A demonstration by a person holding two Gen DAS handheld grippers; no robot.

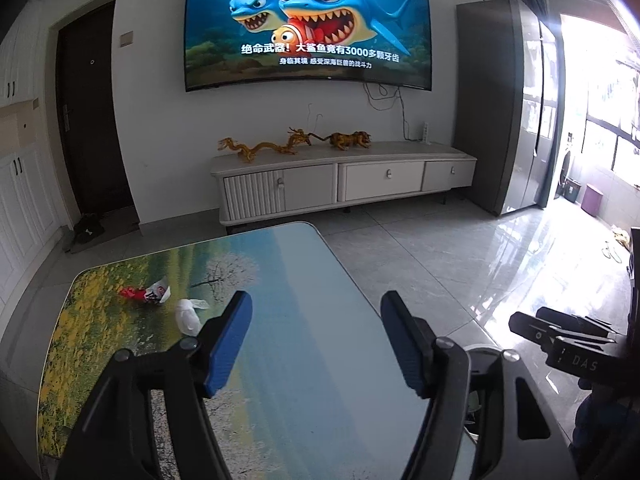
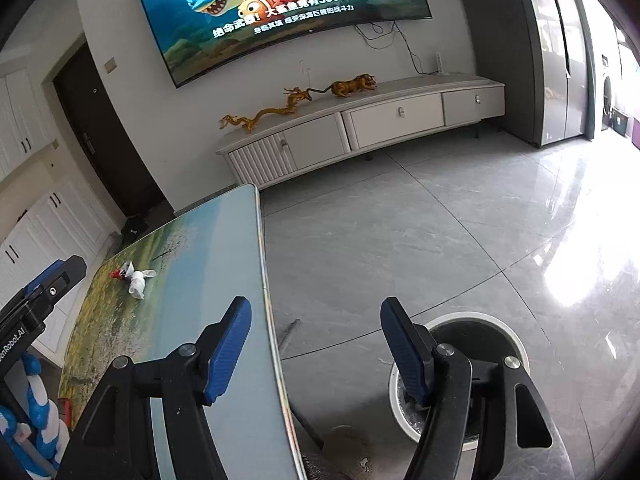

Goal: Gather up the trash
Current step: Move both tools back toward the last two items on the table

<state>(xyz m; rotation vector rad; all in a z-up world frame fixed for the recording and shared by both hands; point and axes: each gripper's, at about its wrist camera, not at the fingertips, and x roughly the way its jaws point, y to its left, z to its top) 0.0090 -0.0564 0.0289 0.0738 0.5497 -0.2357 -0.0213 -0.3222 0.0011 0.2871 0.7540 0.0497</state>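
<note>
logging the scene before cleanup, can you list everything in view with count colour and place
wrapper: 1, red and white, far left of table
tissue: 1, white, crumpled, just right of wrapper
table: 1, landscape print top
trash bin: 1, white rim, on floor right of table
TV: 1, shark cartoon, on wall
TV cabinet: 1, white, below TV
dragon figurine: 1, golden, on cabinet
tiger figurine: 1, golden, on cabinet
door: 1, dark brown, left
left gripper: black, blue pads, open, empty
right gripper: same, open, empty
</note>
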